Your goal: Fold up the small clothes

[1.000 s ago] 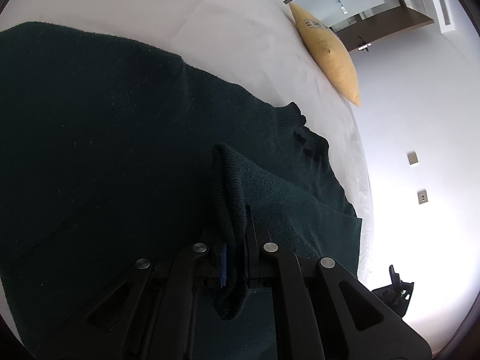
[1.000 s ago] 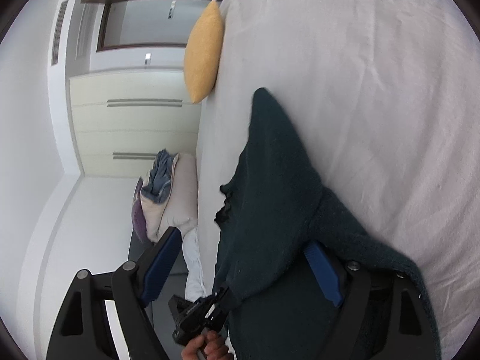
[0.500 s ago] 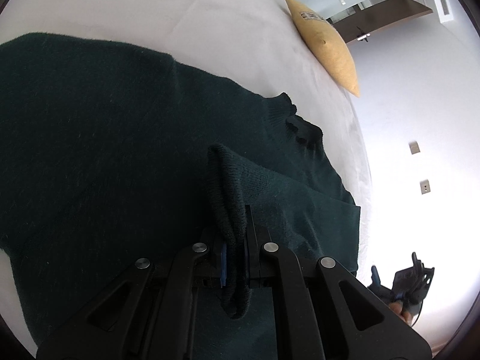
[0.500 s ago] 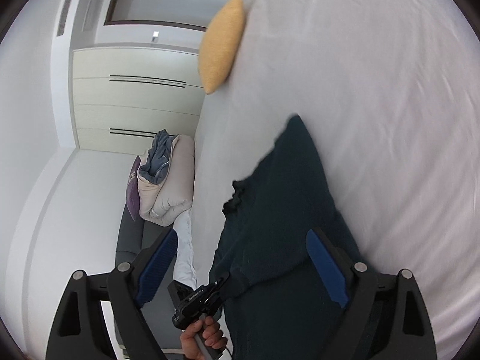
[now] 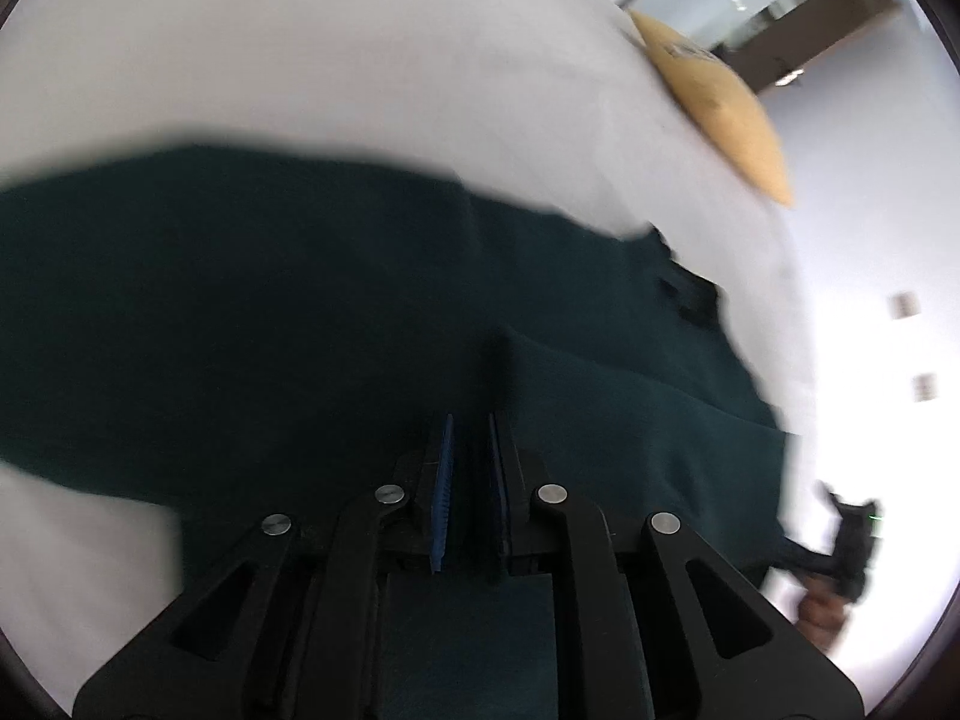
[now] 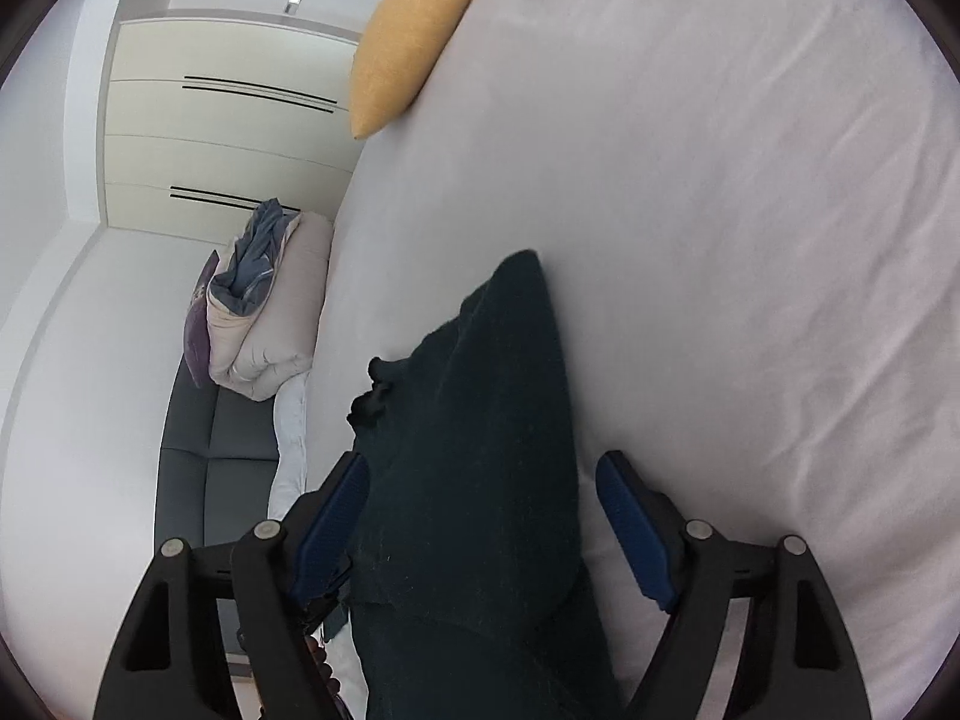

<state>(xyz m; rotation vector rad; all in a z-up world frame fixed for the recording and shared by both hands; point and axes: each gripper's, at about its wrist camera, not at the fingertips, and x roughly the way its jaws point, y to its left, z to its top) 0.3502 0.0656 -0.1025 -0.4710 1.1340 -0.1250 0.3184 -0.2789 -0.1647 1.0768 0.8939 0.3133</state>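
Observation:
A dark green knitted sweater [image 5: 300, 312] lies spread on the white bed sheet [image 5: 360, 48]. My left gripper [image 5: 471, 438] sits low over it, its blue pads a narrow gap apart; the view is blurred and no cloth shows between them. A fold of the sweater [image 5: 600, 396] lies just past the fingertips. In the right wrist view the sweater [image 6: 480, 450] lies between my right gripper's [image 6: 483, 474] wide-open blue pads [image 6: 630, 516], not clamped.
A yellow cushion [image 6: 408, 30] rests at the bed's far edge, also in the left wrist view [image 5: 720, 102]. A dark sofa [image 6: 204, 456] with a pile of bedding [image 6: 264, 312] stands beside the bed. White wardrobe doors [image 6: 210, 138] are behind.
The left gripper has let go of the sleeve fold it pinched, and its jaws have parted slightly. The right gripper stayed open and moved a little; the left view is now motion-blurred.

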